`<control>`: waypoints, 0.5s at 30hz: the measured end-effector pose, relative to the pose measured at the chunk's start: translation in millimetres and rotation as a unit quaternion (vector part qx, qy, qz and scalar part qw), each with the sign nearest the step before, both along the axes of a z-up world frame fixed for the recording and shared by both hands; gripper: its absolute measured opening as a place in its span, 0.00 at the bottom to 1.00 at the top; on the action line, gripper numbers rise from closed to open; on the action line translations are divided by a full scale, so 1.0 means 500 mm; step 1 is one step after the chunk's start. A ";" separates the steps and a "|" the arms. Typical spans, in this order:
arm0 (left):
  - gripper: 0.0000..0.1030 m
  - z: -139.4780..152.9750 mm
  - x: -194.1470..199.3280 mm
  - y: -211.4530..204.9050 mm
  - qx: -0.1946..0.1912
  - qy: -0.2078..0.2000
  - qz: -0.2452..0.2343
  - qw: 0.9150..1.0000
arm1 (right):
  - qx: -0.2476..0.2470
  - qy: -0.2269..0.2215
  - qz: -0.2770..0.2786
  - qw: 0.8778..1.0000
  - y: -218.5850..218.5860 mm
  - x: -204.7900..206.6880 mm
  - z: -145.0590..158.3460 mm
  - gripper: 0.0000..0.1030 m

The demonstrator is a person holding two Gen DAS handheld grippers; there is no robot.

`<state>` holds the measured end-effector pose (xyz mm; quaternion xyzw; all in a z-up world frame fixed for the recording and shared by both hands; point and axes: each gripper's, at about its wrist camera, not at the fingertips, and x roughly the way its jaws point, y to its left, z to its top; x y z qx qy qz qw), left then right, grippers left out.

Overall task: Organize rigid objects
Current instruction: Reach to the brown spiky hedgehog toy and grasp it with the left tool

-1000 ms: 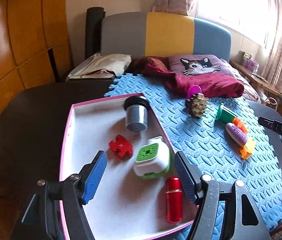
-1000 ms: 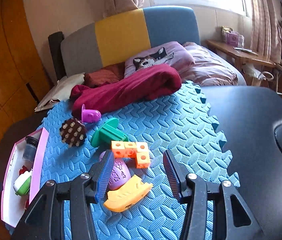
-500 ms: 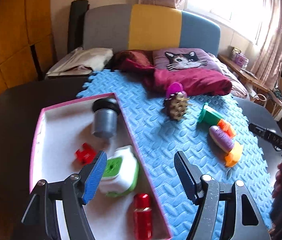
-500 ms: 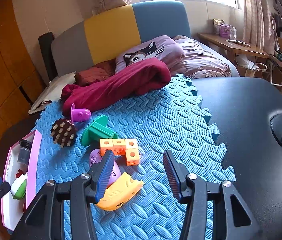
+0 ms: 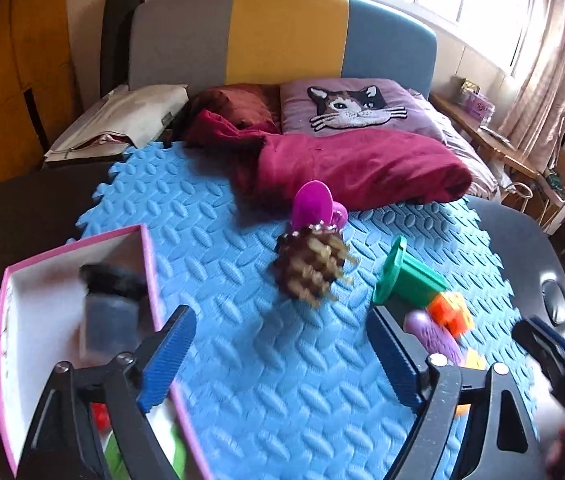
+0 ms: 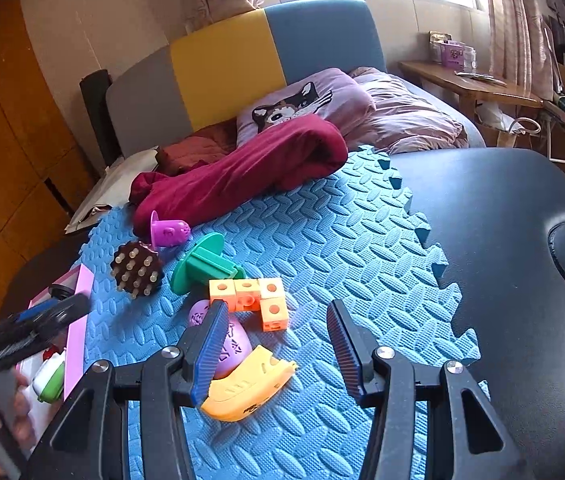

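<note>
My left gripper [image 5: 278, 360] hangs over the blue foam mat [image 5: 242, 240], just right of the pink-rimmed tray [image 5: 150, 264]; its jaws are opening with nothing between them. Ahead of it lie a brown spiky ball [image 5: 310, 268], a purple cup [image 5: 314, 204], a green flanged piece [image 5: 406, 280], orange cubes [image 5: 452, 314] and a purple egg [image 5: 438, 336]. A grey jar [image 5: 110, 316] lies in the tray. My right gripper [image 6: 278, 350] is open and empty, with the purple egg [image 6: 234, 344] and a yellow piece [image 6: 246, 388] by its left finger.
A maroon cloth [image 5: 354, 164] and a cat pillow [image 5: 354, 108] lie at the mat's far edge. The black padded table [image 6: 502, 240] extends right of the mat. A green-and-white cube [image 6: 50, 378] sits in the tray.
My left gripper has swung right, from above the tray to over the mat, and its jaws stand wider. The right gripper has stayed put.
</note>
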<state>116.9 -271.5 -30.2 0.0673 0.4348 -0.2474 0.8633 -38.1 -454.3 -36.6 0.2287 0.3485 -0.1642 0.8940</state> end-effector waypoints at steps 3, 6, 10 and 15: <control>0.89 -0.010 0.022 -0.034 0.006 -0.002 -0.007 1.000 | 0.004 -0.001 0.005 1.000 0.001 0.002 0.000 0.50; 0.90 -0.025 0.048 -0.065 0.016 0.000 -0.010 1.000 | 0.011 -0.004 0.011 1.000 0.002 0.003 0.001 0.50; 0.90 -0.056 0.087 -0.095 0.041 0.005 -0.008 0.999 | 0.019 -0.006 0.014 1.000 0.002 0.003 0.002 0.50; 0.60 -0.103 0.122 -0.105 0.024 0.057 -0.021 0.998 | 0.027 -0.006 0.019 0.999 0.003 0.005 -0.001 0.50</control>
